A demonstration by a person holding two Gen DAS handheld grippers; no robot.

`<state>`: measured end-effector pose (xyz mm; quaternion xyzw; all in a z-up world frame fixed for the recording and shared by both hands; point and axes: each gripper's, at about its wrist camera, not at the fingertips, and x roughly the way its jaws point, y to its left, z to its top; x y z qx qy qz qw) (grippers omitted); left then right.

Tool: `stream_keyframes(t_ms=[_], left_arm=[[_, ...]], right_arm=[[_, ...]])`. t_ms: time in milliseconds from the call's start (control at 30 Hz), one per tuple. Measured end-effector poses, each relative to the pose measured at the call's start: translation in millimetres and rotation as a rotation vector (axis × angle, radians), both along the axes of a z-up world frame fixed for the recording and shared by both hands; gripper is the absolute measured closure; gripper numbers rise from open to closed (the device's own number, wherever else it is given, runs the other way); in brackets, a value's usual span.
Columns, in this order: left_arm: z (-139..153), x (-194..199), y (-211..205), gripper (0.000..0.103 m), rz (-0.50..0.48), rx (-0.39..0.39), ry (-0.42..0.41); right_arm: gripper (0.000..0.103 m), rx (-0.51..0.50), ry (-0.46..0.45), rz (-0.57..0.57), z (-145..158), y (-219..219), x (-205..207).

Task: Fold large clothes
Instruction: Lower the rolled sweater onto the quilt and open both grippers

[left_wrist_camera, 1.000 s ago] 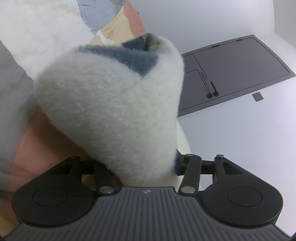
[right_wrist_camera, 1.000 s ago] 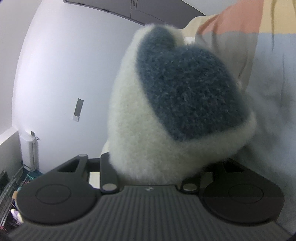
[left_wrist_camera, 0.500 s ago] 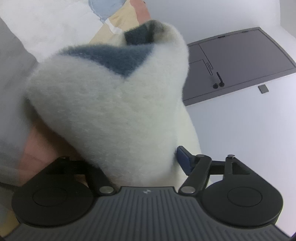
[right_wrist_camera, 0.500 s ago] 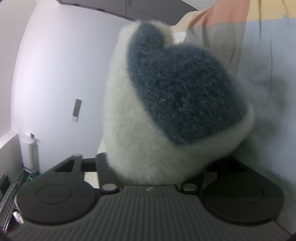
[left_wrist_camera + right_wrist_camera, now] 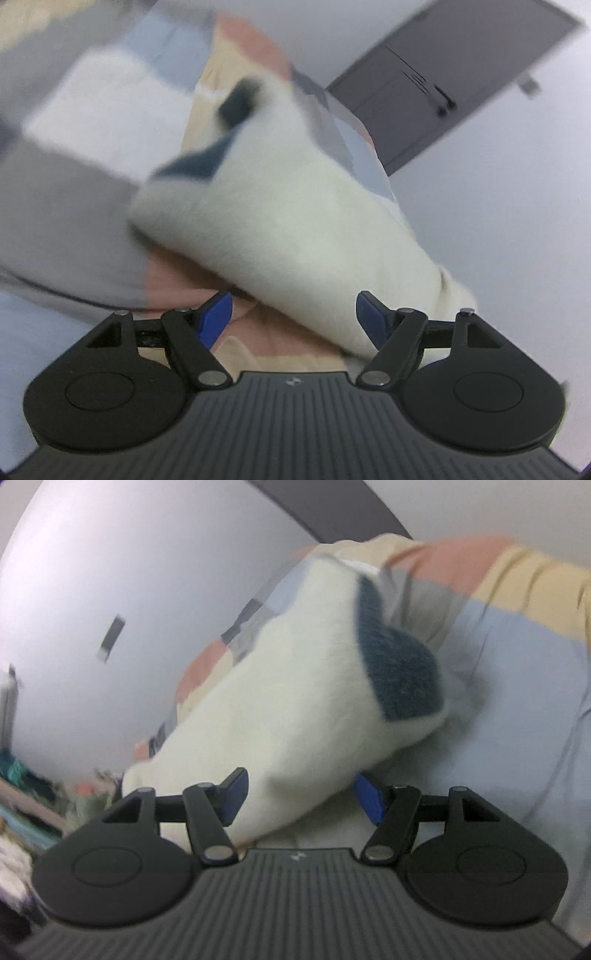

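A thick cream fleece garment with dark blue patches (image 5: 295,229) lies folded on a patchwork bedspread; it also shows in the right wrist view (image 5: 303,709). My left gripper (image 5: 295,321) is open, its blue pads (image 5: 216,317) spread on either side of the fleece's near edge. My right gripper (image 5: 303,797) is open too, blue pads (image 5: 367,801) apart, with the fleece's edge lying between them. Both views are motion-blurred.
The bedspread (image 5: 517,657) has pastel blue, peach, yellow and grey blocks (image 5: 59,206). A white wall with a grey door (image 5: 443,96) is behind. Clutter (image 5: 22,775) sits at the left edge of the right wrist view.
Both grippers have opened and let go of the fleece. It has dropped onto the bedspread, and both grippers have drawn back from it.
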<state>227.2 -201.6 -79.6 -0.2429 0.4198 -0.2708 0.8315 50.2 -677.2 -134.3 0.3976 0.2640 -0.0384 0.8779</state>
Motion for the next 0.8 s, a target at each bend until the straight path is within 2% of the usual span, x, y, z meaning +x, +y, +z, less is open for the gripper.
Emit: stream_keyframes(t_ms=[67,200,367,467,633,800], left_arm=[[26.0,-13.3,-0.3,0.025,-0.023,0.049,-0.06],[76.7,-42.1,-3.1,0.025,-0.062,0.12,-0.175],[137.4,-103.8,0.5,0.025,-0.118,0.193,-0.347],[165.9,-144.6,7.3,0.025,-0.117,0.248,-0.462],[186.1,-184.4,21.9,0.024,-0.104,0.278,-0.547],[188.3,-214.3,39.3,0.023,-0.08,0.274,-0.582]], right_arm=[[0.037,-0.058,-0.003,0.026,15.8,7.8,-9.9],[0.037,-0.17,-0.056,0.069,66.1,31.5,-28.3],[0.037,-0.37,-0.157,0.108,133.8,79.2,-57.9],[0.037,-0.473,-0.226,0.107,164.5,105.2,-78.1],[0.037,-0.537,-0.275,0.109,182.4,136.9,-100.8],[0.037,-0.578,-0.289,0.119,181.2,160.2,-118.8]])
